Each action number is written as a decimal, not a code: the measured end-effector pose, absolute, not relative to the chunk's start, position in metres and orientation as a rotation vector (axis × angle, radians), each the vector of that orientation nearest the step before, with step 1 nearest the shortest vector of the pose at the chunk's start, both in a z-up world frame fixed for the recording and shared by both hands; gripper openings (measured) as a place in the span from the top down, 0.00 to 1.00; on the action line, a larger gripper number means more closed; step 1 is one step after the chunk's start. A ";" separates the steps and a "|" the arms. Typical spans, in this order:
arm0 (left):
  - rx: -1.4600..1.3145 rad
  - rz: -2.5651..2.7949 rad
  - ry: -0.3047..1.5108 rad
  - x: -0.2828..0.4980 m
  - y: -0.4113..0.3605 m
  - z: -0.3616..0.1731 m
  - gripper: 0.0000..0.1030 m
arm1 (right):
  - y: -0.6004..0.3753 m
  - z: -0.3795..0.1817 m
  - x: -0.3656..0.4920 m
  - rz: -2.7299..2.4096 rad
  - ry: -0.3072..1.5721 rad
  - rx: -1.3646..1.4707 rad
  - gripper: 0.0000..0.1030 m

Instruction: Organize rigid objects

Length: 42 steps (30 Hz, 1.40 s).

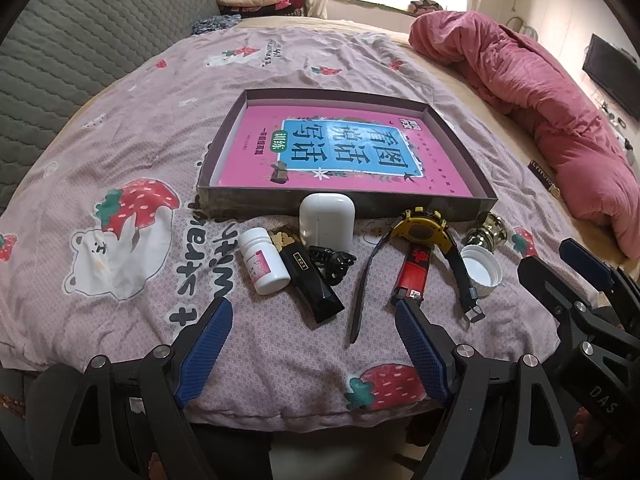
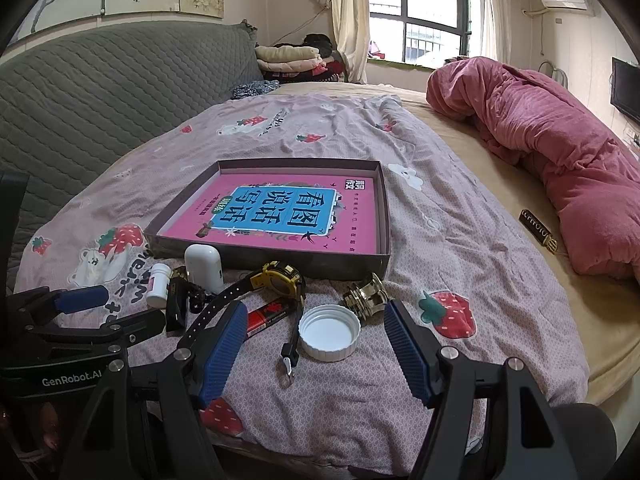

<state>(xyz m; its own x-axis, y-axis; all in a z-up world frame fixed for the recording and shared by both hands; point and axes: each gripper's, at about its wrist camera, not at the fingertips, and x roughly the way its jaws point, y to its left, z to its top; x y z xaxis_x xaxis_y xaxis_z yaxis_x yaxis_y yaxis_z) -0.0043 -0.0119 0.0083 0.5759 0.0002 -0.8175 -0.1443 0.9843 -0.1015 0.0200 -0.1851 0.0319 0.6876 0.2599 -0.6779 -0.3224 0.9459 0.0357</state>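
Observation:
A shallow grey box [image 1: 344, 200] [image 2: 280, 260] with a pink book inside lies on the bed. In front of it sit a white earbud case [image 1: 326, 220] [image 2: 203, 266], a white pill bottle [image 1: 265, 261] [image 2: 159, 285], a black flat case [image 1: 310, 280] [image 2: 177, 305], a black clip [image 1: 332, 262], a yellow-faced watch [image 1: 420, 236] [image 2: 280, 282], a red lighter [image 1: 412, 274] [image 2: 267, 317], a white lid [image 1: 482, 270] [image 2: 330, 332] and a gold knob [image 1: 488, 232] [image 2: 366, 296]. My left gripper [image 1: 314, 328] is open near the black case. My right gripper [image 2: 314, 330] is open around the lid.
A rumpled pink duvet [image 1: 536, 96] [image 2: 552, 160] lies along the right. A grey quilted headboard [image 1: 72, 48] [image 2: 100, 92] rises on the left. A small dark bar [image 2: 538, 226] rests on the tan sheet. Folded clothes [image 2: 292, 60] are stacked by the window.

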 end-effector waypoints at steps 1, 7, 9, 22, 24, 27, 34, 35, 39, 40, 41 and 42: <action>-0.164 0.084 0.954 -0.004 -0.012 0.009 0.18 | -0.185 0.032 0.020 0.327 0.745 -0.090 0.32; -0.160 0.083 0.954 -0.004 -0.013 0.008 0.18 | -0.184 0.032 0.020 0.327 0.746 -0.091 0.32; -0.160 0.084 0.954 -0.004 -0.013 0.008 0.18 | -0.184 0.032 0.020 0.326 0.747 -0.091 0.32; -0.192 0.077 0.975 -0.001 -0.005 0.001 0.18 | -0.183 0.031 0.022 0.326 0.757 -0.085 0.32; -0.201 0.081 0.981 0.000 -0.002 -0.001 0.18 | -0.184 0.030 0.022 0.327 0.759 -0.083 0.32; -0.225 0.091 0.988 0.001 0.005 -0.004 0.18 | -0.184 0.030 0.022 0.326 0.762 -0.081 0.32; -0.245 0.122 1.000 0.003 0.016 -0.010 0.18 | -0.187 0.028 0.025 0.324 0.767 -0.064 0.32; -0.246 0.123 1.001 0.004 0.017 -0.010 0.18 | -0.188 0.028 0.026 0.324 0.769 -0.060 0.32; -0.254 0.124 1.008 0.004 0.021 -0.013 0.18 | -0.190 0.026 0.028 0.319 0.778 -0.044 0.32; -0.254 0.127 1.008 0.004 0.022 -0.013 0.18 | -0.191 0.026 0.029 0.319 0.780 -0.039 0.32; -0.257 0.132 1.008 0.004 0.025 -0.014 0.18 | -0.193 0.025 0.030 0.319 0.782 -0.034 0.32; -0.261 0.139 1.009 0.004 0.027 -0.014 0.18 | -0.194 0.025 0.030 0.319 0.782 -0.028 0.32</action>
<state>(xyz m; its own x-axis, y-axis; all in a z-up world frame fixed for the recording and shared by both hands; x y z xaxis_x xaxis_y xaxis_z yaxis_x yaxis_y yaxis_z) 0.0044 0.0270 -0.0144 0.5271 -0.0054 -0.8498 -0.2347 0.9602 -0.1517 0.0303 -0.1936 0.0250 0.6640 0.2717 -0.6966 -0.2926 0.9518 0.0923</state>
